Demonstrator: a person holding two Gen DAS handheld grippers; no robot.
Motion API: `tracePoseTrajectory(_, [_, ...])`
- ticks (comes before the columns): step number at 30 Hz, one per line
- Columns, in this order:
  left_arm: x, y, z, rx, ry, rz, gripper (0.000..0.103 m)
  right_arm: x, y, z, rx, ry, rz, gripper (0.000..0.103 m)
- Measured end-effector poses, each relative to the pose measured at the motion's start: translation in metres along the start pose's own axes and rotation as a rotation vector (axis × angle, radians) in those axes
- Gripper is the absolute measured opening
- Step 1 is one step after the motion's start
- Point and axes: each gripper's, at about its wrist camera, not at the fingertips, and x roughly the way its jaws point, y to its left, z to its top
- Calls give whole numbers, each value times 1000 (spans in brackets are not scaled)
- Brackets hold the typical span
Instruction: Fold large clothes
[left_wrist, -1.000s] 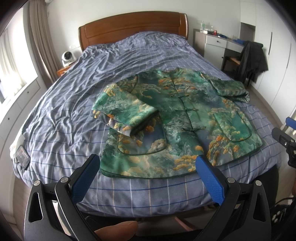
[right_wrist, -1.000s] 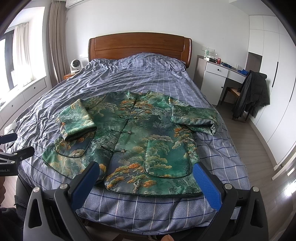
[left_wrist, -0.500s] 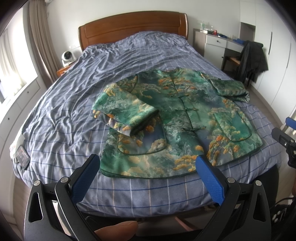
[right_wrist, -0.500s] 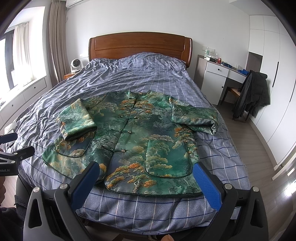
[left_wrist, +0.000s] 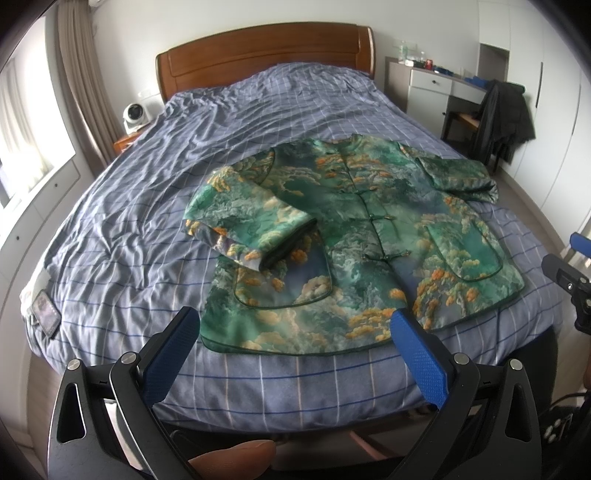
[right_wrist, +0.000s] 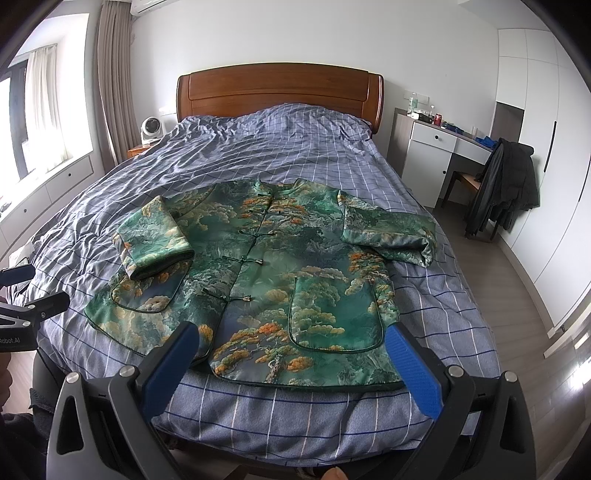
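Green patterned jacket (left_wrist: 354, 236) (right_wrist: 266, 273) lies flat, front side up, on the bed (left_wrist: 258, 107) (right_wrist: 280, 147), near the foot edge. Front is fastened down the middle with knot buttons. Hem runs along just inside the foot edge of the bed. Collar points toward the wooden headboard (right_wrist: 280, 88).

Both sleeves are bent inward. One sleeve (left_wrist: 247, 221) (right_wrist: 155, 236) is folded over so its cuff rests on the jacket's front panel, above a patch pocket. The other sleeve (left_wrist: 458, 173) (right_wrist: 388, 232) is folded at the far side of the jacket; its cuff lies on the bedcover just beside the body.

Left gripper (left_wrist: 295, 350): blue pads spread wide apart, nothing between them. It hangs over the foot edge of the bed, short of the jacket hem, not touching cloth. A fingertip (left_wrist: 232, 458) of the person shows at the bottom edge of the left wrist view.

Right gripper (right_wrist: 291, 362): pads likewise wide apart, holding nothing, over the foot edge of the bed in front of the hem, no contact with the jacket.

Beside the bed on the headboard side: a small white fan (right_wrist: 150, 129) on a nightstand. A white desk (right_wrist: 436, 147) and a chair with a dark coat (right_wrist: 506, 184) stand off the other side of the bed.
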Motion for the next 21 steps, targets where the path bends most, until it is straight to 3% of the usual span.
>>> tracePoseTrajectory(15, [-4, 1, 4, 2, -25, -22, 103, -7, 2, 0, 1, -34, -15, 103])
tracePoseTrajectory(21, [-3, 11, 2, -40, 1, -41, 103, -10, -34, 20, -28, -188, 6, 103])
